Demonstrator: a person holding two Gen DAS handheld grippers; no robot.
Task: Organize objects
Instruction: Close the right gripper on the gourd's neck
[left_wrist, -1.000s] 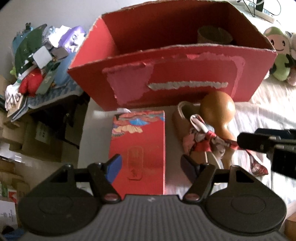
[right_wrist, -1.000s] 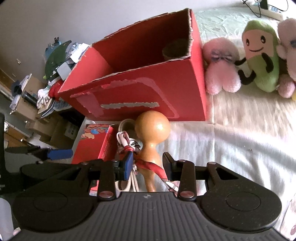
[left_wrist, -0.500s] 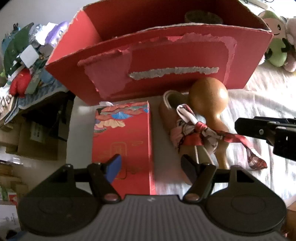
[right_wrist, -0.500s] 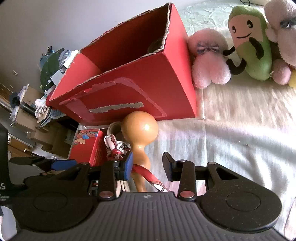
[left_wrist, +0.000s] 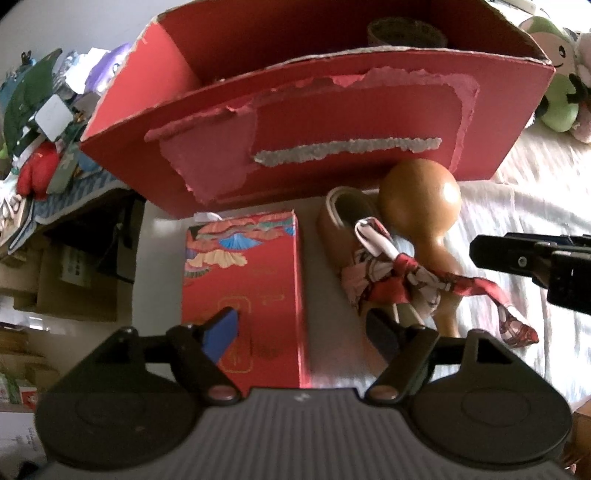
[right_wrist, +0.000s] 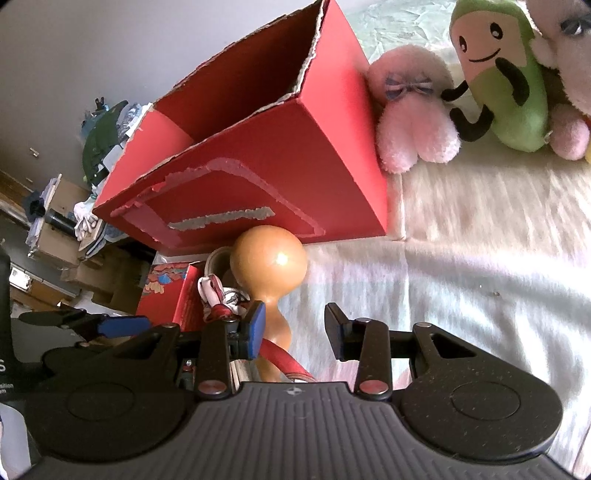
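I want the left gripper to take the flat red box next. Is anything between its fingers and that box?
Nothing visible. The left gripper is open right over the near end of the flat red box, whose top is bare. The gourd and ribbon lie beside the box, toward the right gripper, not across it.

Ribboned gourd (left_wrist: 419, 192) beside red box (left_wrist: 243, 280)
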